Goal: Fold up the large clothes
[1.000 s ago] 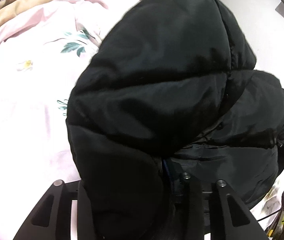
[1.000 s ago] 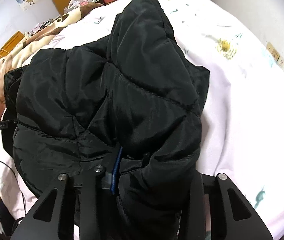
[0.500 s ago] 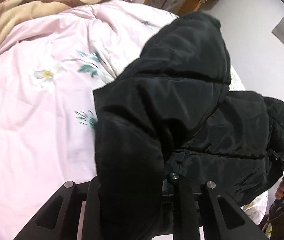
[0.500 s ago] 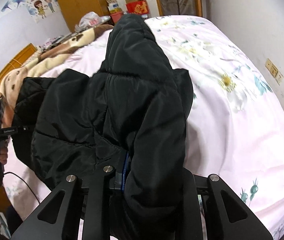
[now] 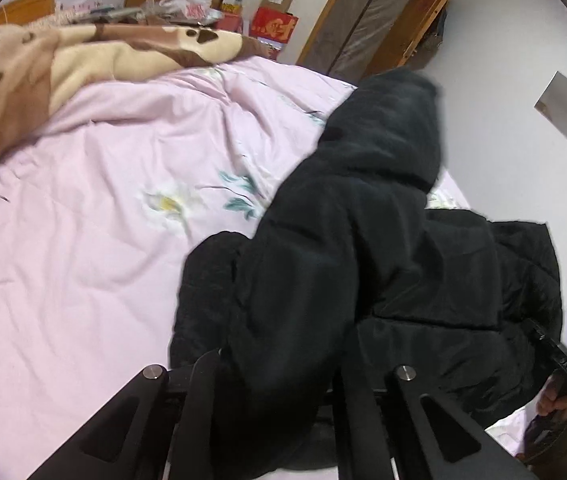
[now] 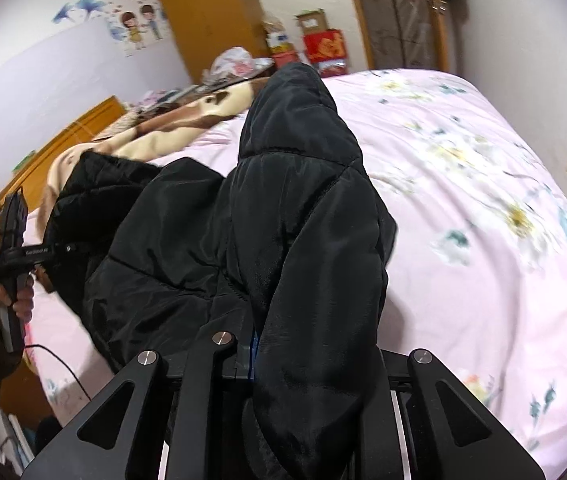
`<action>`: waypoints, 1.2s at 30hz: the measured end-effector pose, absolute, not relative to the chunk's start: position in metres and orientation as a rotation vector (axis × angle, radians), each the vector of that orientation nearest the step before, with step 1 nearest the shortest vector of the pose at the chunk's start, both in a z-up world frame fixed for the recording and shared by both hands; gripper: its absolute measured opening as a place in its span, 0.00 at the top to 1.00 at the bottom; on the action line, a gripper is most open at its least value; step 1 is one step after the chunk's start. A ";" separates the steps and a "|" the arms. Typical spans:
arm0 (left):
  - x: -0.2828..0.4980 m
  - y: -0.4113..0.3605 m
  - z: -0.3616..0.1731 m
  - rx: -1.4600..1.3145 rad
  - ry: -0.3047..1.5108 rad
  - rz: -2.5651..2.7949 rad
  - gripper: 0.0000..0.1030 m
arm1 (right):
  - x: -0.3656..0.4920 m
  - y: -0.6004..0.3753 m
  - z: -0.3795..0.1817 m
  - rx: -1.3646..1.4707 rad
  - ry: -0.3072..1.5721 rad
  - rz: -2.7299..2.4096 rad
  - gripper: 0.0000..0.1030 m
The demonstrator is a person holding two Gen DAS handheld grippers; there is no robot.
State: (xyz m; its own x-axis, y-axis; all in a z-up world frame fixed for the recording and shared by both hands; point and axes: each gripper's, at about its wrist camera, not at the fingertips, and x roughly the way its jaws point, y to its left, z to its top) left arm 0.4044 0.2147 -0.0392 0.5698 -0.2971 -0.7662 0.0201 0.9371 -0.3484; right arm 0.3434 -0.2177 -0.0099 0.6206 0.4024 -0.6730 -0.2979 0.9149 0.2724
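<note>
A brown-and-cream blanket (image 5: 83, 52) lay bunched along the bed's far edge, with red boxes (image 6: 325, 46) and a wooden wardrobe (image 6: 207, 16) beyond. The black puffer jacket (image 5: 363, 248) sprawled over the pink floral quilt (image 5: 83, 240) near its front edge. The left gripper (image 5: 271, 392) and right gripper (image 6: 307, 380) each pinched a padded fold, lifted forward over the bed.

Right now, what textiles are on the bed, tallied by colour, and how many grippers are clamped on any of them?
Black: 1, the puffer jacket
Pink floral: 1, the bedspread
Tan and brown: 1, the blanket
Textiles total: 3
Grippers shut on the jacket: 2, the left gripper and the right gripper
</note>
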 end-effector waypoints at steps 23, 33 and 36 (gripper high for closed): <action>0.465 0.214 -0.207 -0.452 1.391 -0.216 0.24 | 0.358 -0.229 -0.081 0.133 1.011 0.219 0.75; 0.435 0.211 -0.136 -0.471 1.229 -0.280 0.81 | 0.352 -0.221 -0.074 0.157 0.991 0.190 0.78; 0.419 0.221 -0.100 -0.493 1.134 -0.328 0.82 | 0.343 -0.216 -0.058 0.158 0.949 0.214 0.80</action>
